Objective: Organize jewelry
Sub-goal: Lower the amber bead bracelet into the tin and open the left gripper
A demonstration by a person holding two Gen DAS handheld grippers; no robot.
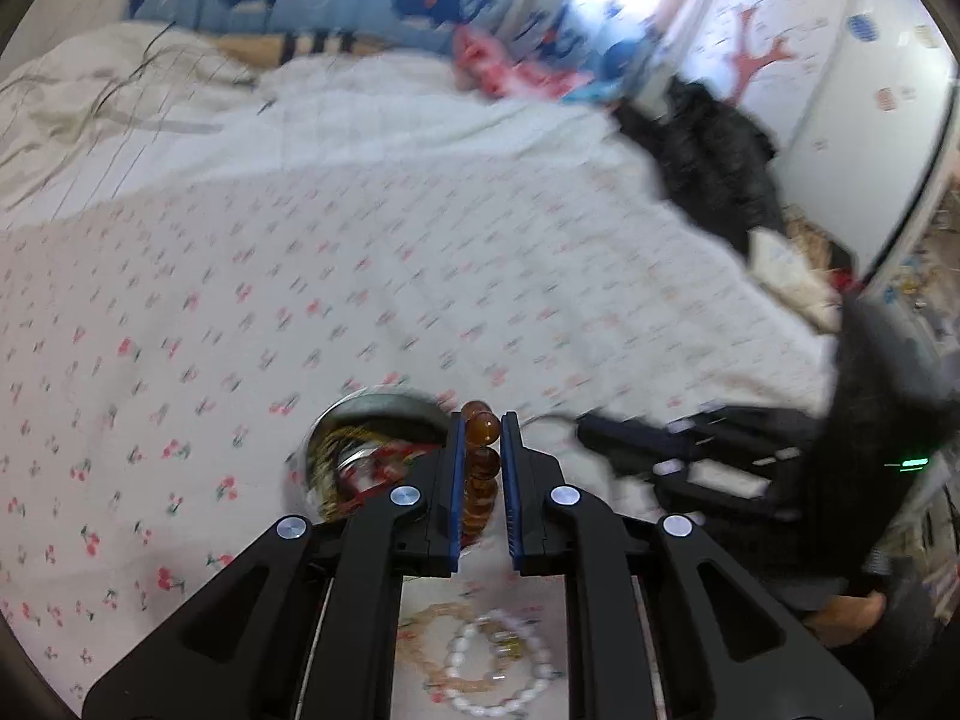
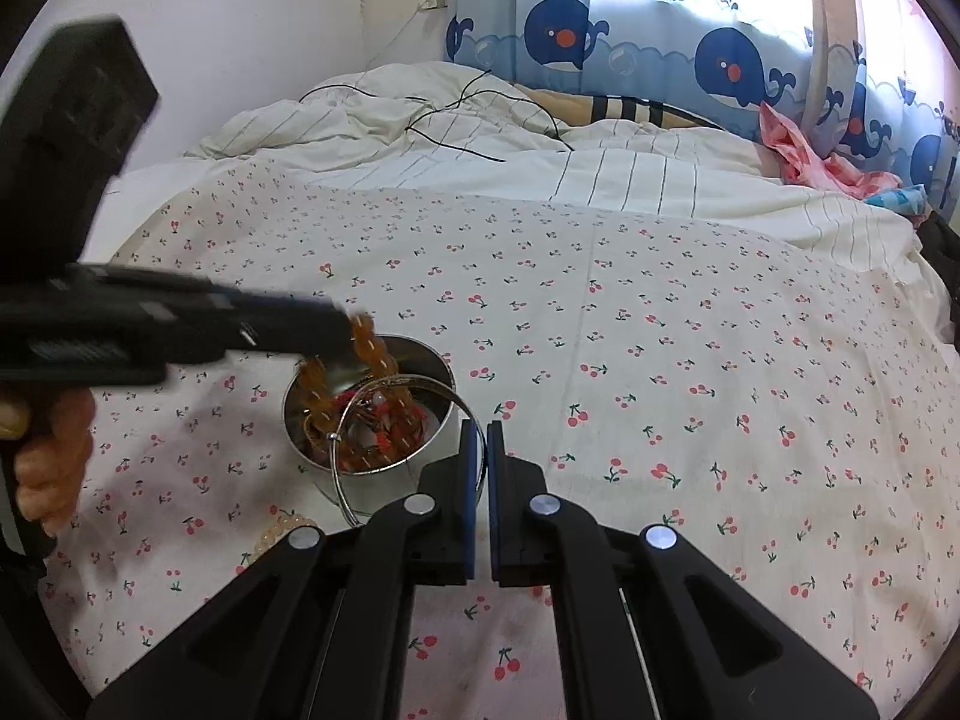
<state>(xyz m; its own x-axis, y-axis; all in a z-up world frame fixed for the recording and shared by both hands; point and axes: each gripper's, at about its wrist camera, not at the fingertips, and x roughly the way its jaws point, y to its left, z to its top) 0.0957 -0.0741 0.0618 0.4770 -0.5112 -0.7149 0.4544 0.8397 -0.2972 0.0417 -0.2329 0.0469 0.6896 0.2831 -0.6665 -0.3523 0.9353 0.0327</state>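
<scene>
My left gripper [image 1: 482, 420] is shut on an amber bead bracelet [image 1: 480, 468]. In the right wrist view it [image 2: 345, 330] holds the amber beads [image 2: 375, 354] over a round metal bowl [image 2: 432, 450] with several pieces of jewelry in it. The bowl [image 1: 366, 405] sits just left of the left fingers. My right gripper [image 2: 485, 426] is shut on a thin silver bangle [image 2: 342, 480] that leans over the bowl's near rim. A white bead bracelet [image 1: 528, 684] and a pale pink one [image 1: 432, 618] lie on the sheet below the left gripper.
Everything lies on a bed with a cherry-print sheet [image 2: 660, 360]. A crumpled duvet with black cables [image 2: 456, 114] lies at the far end. A whale-print curtain [image 2: 660, 42] hangs behind. Dark clothing [image 1: 708, 150] lies at the bed's right edge.
</scene>
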